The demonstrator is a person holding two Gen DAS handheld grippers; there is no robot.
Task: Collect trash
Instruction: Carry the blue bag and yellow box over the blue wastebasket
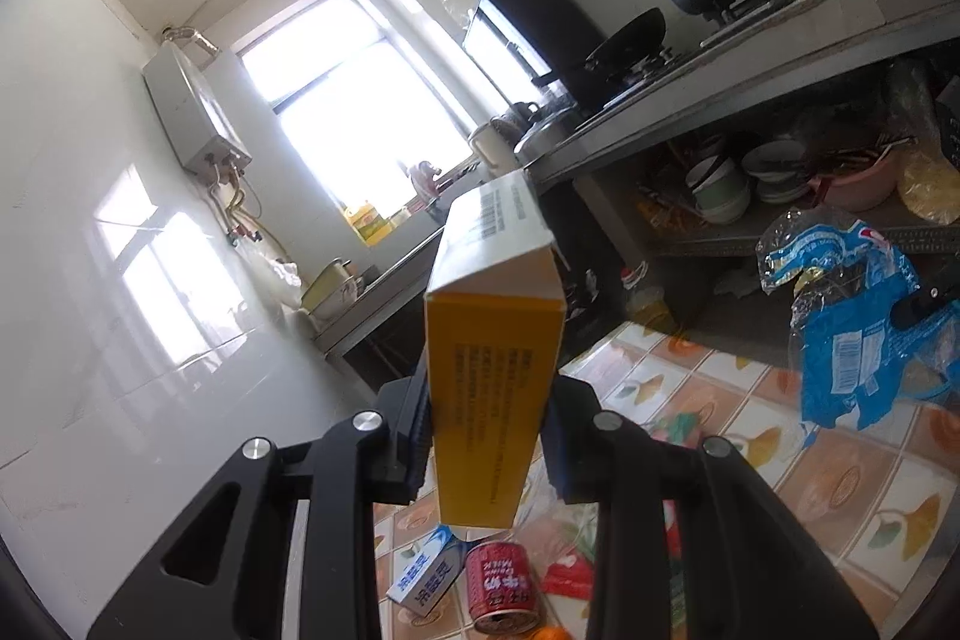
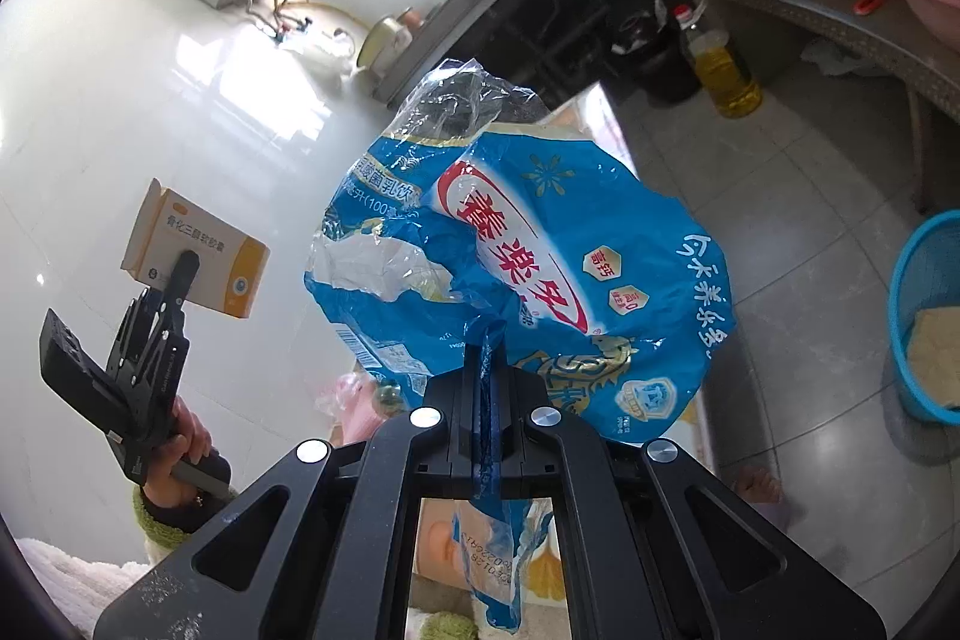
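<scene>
Right gripper (image 2: 487,370) is clamping the blue plastic wrapper (image 2: 528,256) mid-air; only the right wrist view is showing the blue basket (image 2: 924,280). Left gripper (image 1: 487,436) is pinching the yellow box (image 1: 489,370) aloft; only the left wrist view is showing the red can (image 1: 501,589) underneath

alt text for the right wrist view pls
The right tool is shut on a crumpled blue plastic wrapper; at left, the left tool grips a yellow-and-white carton. A blue basket stands on the floor at right.

Matt cardboard box (image 1: 492,340), glossy crinkled plastic wrapper (image 2: 540,244), seemingly metal can (image 1: 501,589)
</scene>
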